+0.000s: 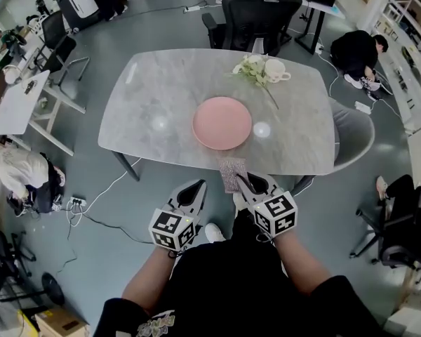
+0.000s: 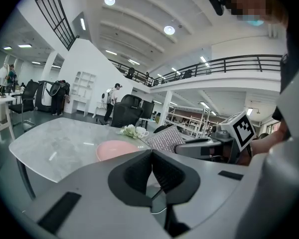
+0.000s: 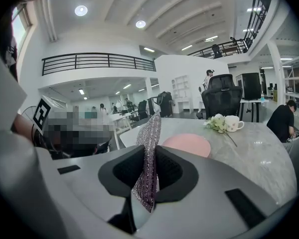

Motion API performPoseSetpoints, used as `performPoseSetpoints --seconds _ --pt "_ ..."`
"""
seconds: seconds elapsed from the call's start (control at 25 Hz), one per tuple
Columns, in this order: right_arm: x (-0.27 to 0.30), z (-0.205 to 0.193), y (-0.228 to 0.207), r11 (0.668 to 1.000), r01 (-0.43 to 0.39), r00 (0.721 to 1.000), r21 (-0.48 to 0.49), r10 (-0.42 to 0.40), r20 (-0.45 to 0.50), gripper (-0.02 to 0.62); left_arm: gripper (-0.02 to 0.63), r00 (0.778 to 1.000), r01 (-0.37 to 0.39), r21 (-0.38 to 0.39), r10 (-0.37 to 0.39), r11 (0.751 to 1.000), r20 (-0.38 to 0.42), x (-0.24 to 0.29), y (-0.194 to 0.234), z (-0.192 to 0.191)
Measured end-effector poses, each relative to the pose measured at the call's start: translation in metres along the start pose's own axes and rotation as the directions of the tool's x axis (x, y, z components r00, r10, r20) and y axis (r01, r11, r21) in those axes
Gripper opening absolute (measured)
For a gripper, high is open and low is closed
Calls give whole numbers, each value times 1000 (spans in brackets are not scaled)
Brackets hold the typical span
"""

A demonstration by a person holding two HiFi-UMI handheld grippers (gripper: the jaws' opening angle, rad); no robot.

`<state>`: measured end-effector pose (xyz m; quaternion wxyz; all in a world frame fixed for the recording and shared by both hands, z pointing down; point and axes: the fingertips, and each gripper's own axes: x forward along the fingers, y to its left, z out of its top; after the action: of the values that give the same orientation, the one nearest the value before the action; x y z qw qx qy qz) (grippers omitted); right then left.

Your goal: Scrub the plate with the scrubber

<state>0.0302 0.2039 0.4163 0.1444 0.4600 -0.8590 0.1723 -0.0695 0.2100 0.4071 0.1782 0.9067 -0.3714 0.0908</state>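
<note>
Silvery mesh, the scrubber (image 3: 148, 148) is clamped edge-on in the right tool (image 3: 148, 176), raised at the near edge of the bench (image 1: 154, 97). The left tool (image 2: 152, 169) is closed on nothing, just beside it. The pink plate (image 1: 222, 123) lies flat mid-bench, apart from both. The scrubber is judged soft and light. The plate is judged stiff, smooth and breakable, best steadied at its rim.

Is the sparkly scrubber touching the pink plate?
Apart. The head view shows bare grey table between the scrubber and the plate; the right gripper holds the scrubber short of it.
</note>
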Motion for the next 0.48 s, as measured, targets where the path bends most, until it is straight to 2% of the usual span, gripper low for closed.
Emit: performPoseSetpoints --seconds 0.48 --pt "6 4 -1 1000 5 1000 -21 -5 -10 69 18 1000 2 -24 -2 1000 11 7 10 4"
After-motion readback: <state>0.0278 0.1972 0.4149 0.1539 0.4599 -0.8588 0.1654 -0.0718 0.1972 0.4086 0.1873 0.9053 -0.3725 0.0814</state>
